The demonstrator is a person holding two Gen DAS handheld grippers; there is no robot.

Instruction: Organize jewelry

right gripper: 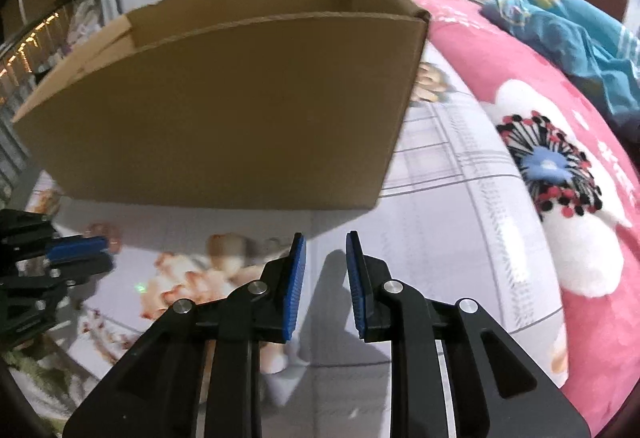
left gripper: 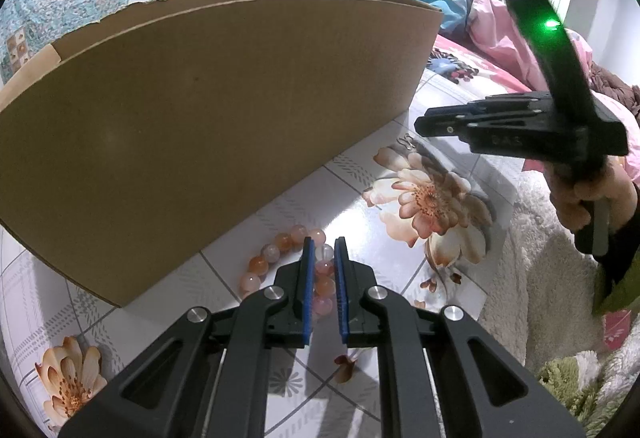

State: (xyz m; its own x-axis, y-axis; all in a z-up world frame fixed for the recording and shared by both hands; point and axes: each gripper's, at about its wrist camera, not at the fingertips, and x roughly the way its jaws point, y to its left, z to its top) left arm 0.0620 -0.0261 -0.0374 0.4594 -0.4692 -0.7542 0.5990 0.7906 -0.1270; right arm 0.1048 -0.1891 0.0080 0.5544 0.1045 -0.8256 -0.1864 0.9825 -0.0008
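Note:
A bracelet of pink and orange beads [left gripper: 276, 252] lies on the flowered sheet in front of the cardboard box [left gripper: 200, 109]. My left gripper [left gripper: 323, 242] is shut on its right side, with beads showing between the blue pads. A small silver metal piece [left gripper: 407, 142] rests on the sheet farther right, just below the tips of my right gripper [left gripper: 418, 125], which a hand holds above the bed. In the right wrist view my right gripper [right gripper: 326, 238] stands open with nothing between its pads. The left gripper [right gripper: 102, 250] shows at that view's left edge.
The open cardboard box [right gripper: 240, 109] stands close ahead of both grippers on the bed. A pink flowered quilt [right gripper: 560, 157] and blue clothing [right gripper: 580, 37] lie to the right. A fluffy white blanket [left gripper: 540, 258] covers the near right.

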